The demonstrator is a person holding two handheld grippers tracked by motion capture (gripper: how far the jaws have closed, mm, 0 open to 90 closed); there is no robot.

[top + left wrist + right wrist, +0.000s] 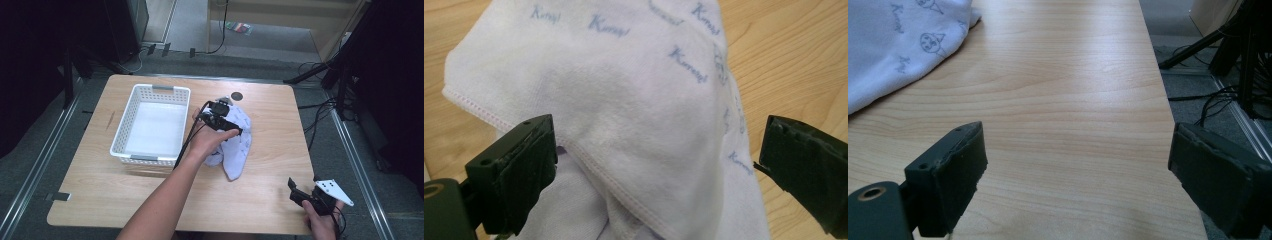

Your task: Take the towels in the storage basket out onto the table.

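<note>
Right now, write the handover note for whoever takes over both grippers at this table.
Left gripper: open, jaws wide above the white cloth with pale blue print, not pressing it.
Right gripper: open, holding nothing, over bare wood at the near right corner of the light wooden table.
Things: the cloth lies bunched mid-table; the white perforated plastic basket stands just left of it with nothing inside.
Done: nothing is in the basket.
Left: probably close on the cloth, lift it and drop it into the basket.
</note>
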